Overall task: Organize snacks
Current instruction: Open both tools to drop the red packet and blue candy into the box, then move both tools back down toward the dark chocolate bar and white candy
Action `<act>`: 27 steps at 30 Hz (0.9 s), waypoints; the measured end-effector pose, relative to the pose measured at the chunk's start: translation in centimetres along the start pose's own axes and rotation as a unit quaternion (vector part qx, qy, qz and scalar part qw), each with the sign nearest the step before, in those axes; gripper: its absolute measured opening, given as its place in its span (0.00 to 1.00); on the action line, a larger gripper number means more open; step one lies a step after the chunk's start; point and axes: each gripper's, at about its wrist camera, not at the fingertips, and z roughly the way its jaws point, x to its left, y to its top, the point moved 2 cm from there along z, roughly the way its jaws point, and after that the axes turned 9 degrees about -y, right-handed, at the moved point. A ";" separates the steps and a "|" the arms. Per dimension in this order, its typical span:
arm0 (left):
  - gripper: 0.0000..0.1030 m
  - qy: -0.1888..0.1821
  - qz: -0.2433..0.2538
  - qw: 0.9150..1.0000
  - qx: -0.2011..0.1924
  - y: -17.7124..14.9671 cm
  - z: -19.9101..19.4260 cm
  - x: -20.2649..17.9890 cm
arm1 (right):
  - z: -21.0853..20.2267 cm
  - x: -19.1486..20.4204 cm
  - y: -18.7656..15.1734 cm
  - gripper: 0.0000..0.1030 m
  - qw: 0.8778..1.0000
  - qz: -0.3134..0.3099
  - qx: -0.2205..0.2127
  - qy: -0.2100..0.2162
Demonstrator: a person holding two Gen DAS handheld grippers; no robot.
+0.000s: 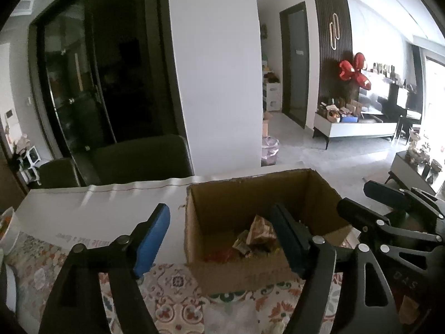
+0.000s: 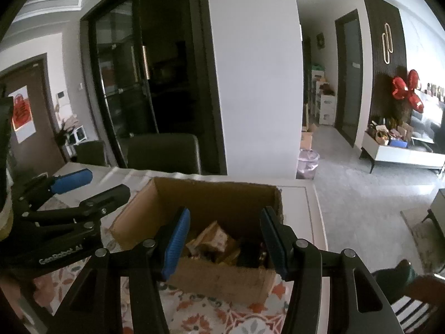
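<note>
An open cardboard box (image 1: 242, 272) stands on the table with several snack packets (image 1: 258, 233) inside. It also shows in the right wrist view (image 2: 222, 281), with its snack packets (image 2: 214, 239). My left gripper (image 1: 219, 239) is open and empty, held just before the box's near left corner. My right gripper (image 2: 225, 242) is open and empty, straddling the box's near wall. The right gripper also shows at the right of the left wrist view (image 1: 389, 211). The left gripper also shows at the left of the right wrist view (image 2: 91, 186).
A floral tablecloth (image 1: 172, 286) covers the table's near part, with a white sheet (image 1: 105, 208) beyond. Dark chairs (image 1: 144, 158) stand behind the table. A white pillar (image 1: 217, 83) rises behind. A bowl (image 1: 8, 228) sits at the far left.
</note>
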 end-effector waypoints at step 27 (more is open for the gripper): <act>0.90 0.094 -0.081 0.986 0.113 -16.2 -6.7 1.3 | -3.9 6.2 -11.7 0.52 0.980 -0.121 0.135 0.078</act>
